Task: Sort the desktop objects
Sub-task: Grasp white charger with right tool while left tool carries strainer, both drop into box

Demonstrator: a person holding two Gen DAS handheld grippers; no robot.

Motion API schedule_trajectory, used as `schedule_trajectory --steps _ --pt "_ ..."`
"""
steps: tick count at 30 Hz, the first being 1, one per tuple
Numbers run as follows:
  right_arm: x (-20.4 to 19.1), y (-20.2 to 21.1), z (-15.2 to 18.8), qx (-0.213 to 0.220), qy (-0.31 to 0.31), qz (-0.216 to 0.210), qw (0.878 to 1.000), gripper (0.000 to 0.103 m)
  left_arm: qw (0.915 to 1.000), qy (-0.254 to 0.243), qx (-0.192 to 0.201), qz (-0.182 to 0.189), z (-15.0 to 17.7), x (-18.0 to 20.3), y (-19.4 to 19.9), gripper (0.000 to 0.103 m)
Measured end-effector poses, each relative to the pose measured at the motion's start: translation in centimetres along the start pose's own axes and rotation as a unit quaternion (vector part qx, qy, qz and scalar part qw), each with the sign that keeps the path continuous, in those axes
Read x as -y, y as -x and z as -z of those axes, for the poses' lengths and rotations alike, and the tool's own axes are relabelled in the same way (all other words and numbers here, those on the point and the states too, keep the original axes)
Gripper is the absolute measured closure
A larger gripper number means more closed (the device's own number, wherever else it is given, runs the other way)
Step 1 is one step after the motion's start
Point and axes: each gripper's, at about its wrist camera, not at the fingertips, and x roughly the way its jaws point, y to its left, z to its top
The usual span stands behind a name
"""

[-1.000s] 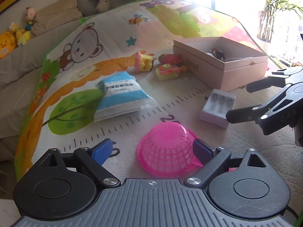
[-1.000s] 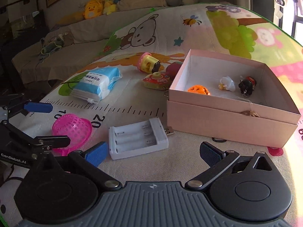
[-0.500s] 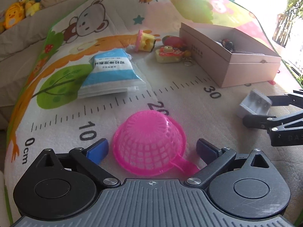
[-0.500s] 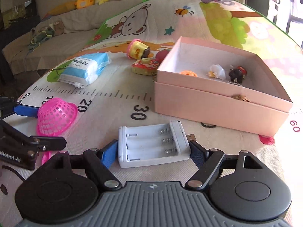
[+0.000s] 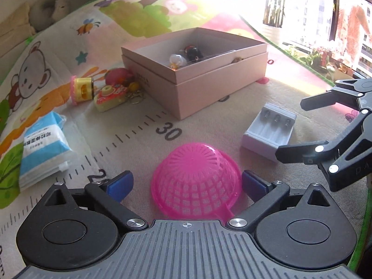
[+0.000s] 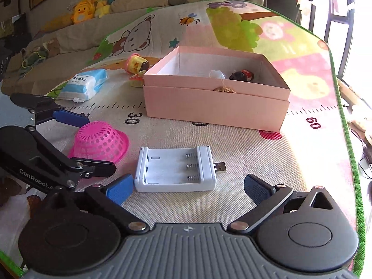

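A pink mesh basket point(image 5: 196, 181) lies upside down on the play mat, between the open fingers of my left gripper point(image 5: 186, 183); it also shows in the right wrist view point(image 6: 101, 140). A white battery charger point(image 6: 176, 168) with a USB plug lies flat between the open fingers of my right gripper point(image 6: 188, 188), the left pad close to its end; it shows in the left wrist view too point(image 5: 270, 130). An open pink box point(image 6: 216, 88) holds small toys.
A blue tissue pack point(image 5: 43, 144), a yellow toy cup point(image 5: 82, 90), a toy camera keychain point(image 5: 110, 97) and a red toy point(image 5: 117, 74) lie left of the box. The mat's green edge point(image 6: 346, 125) runs along the right. Plush toys point(image 6: 83, 14) sit behind.
Both grippers swung right toward the box and stay open. The left still straddles the pink basket. The charger now lies a little further ahead of the right fingers.
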Motion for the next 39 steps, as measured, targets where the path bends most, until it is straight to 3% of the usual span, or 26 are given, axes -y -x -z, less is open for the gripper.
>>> schedule_trajectory --steps 6,12,15,17,20,25,29,32,35,39 --pt "-0.4 -2.2 -1.1 -0.041 0.003 -0.002 0.999 0.000 0.9982 -0.021 -0.011 -0.054 1.1 -0.9 1.8 0.000" --pt "-0.7 -3.2 -2.2 -0.065 0.012 0.001 0.998 0.000 0.9965 0.061 -0.041 -0.040 0.5 -2.2 0.8 0.000" --pt "-0.7 -3.7 -2.5 -0.056 0.024 0.003 0.998 0.000 0.9934 0.095 -0.048 -0.042 0.2 -2.4 0.3 0.000" --pt "-0.6 -3.9 -2.6 -0.051 0.030 -0.001 0.998 0.000 0.9920 0.106 -0.048 -0.049 0.1 -2.2 0.1 0.000" --pt "-0.8 -3.4 -2.6 -0.043 0.036 -0.013 0.998 0.012 0.9902 0.117 -0.049 -0.058 0.0 -2.0 0.0 0.000" --pt "-0.4 -2.3 -1.9 -0.043 0.036 -0.008 0.998 0.012 0.9893 0.126 -0.042 -0.061 -0.4 -1.0 -0.1 0.000" --pt "0.5 -0.7 -1.3 -0.042 0.031 -0.003 0.999 0.012 0.9919 0.110 -0.027 -0.059 -0.6 0.2 0.3 0.015" --pt "1.5 1.4 -1.3 -0.029 0.027 -0.009 0.999 0.012 0.9925 0.095 -0.023 -0.074 -0.9 1.0 0.6 0.016" --pt "2.1 4.2 -2.1 0.005 0.032 -0.006 0.999 0.012 0.9941 0.087 -0.003 -0.065 -1.9 1.6 2.2 0.016" --pt "3.5 9.2 -5.0 0.094 0.049 0.012 0.994 0.012 0.9934 0.060 0.087 -0.045 -6.9 1.4 6.3 0.016"
